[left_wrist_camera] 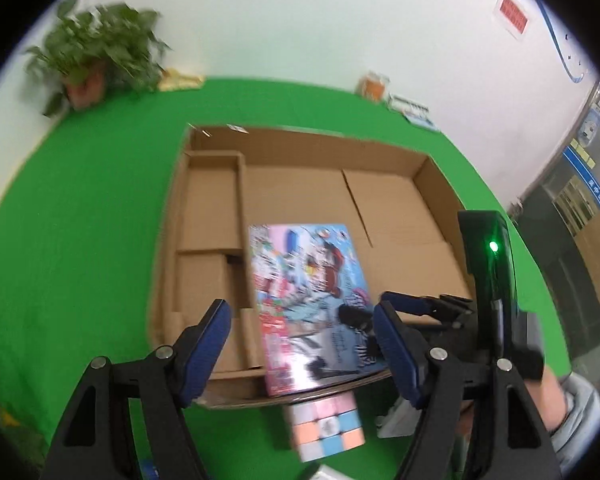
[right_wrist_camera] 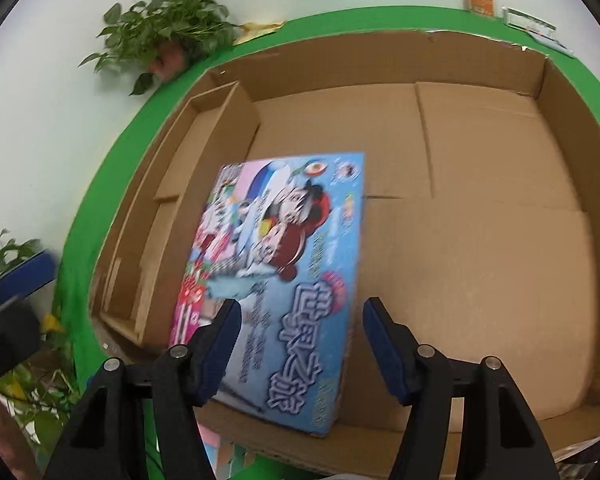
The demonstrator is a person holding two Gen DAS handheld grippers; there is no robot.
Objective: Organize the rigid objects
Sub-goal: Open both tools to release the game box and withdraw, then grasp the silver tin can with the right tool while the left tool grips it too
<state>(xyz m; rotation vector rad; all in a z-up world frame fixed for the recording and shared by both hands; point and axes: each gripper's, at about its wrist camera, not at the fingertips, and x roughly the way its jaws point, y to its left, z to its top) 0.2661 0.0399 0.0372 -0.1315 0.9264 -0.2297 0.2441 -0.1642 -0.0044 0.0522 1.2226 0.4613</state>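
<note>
Wide shallow brown cardboard box (right_wrist_camera: 480, 128) open on a green cloth-covered surface (left_wrist_camera: 80, 240), with narrow cardboard dividers along its 9 o'clock wall; flat glossy blue-and-pink picture box with cartoon print (right_wrist_camera: 284, 264) lying in the near part of the tray, its near end at the 6 o'clock rim, just beside the dividers.

Right tool (right_wrist_camera: 298, 344) poised over that picture box, blue pads apart either side of its near end, not seen pressing; released, by the look of it. Left tool (left_wrist_camera: 302, 344) likewise spread and empty, hovering at the rim.

Pastel-coloured puzzle cube (left_wrist_camera: 326, 428) outside the tray at 6 o'clock, on the green cloth.

Best done by squaring the picture box flush against the dividers, keeping pads clear of the rim; risk of tipping it on the edge.
</note>
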